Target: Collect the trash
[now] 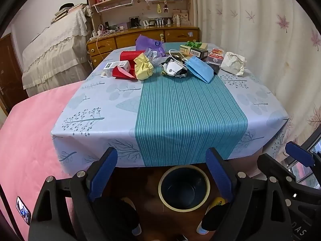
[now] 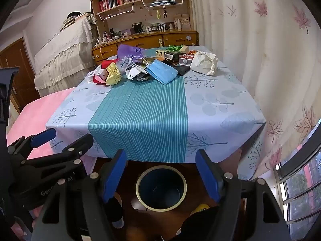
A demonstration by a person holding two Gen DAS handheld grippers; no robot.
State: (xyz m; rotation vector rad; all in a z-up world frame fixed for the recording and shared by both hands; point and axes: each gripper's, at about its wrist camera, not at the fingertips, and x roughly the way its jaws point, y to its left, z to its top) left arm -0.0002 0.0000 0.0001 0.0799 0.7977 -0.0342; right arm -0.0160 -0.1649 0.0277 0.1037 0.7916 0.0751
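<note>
Trash lies in a heap at the far end of the table: a blue face mask (image 1: 199, 68) (image 2: 161, 71), crumpled yellow paper (image 1: 143, 66) (image 2: 113, 74), crumpled white paper (image 1: 233, 63) (image 2: 204, 62), red packaging (image 1: 125, 64), a purple bag (image 1: 149, 44) (image 2: 128, 50) and small boxes (image 1: 195, 51). A dark bin with a pale rim (image 1: 184, 187) (image 2: 161, 187) stands on the floor at the table's near edge. My left gripper (image 1: 161, 172) and right gripper (image 2: 160, 172) are both open and empty, held over the bin, far from the trash.
The table (image 1: 180, 116) has a blue tablecloth with a teal striped band. A pink bed (image 1: 30, 130) lies to the left. A wooden dresser and bookshelf (image 1: 140, 10) stand behind. A curtain (image 2: 270, 60) hangs on the right.
</note>
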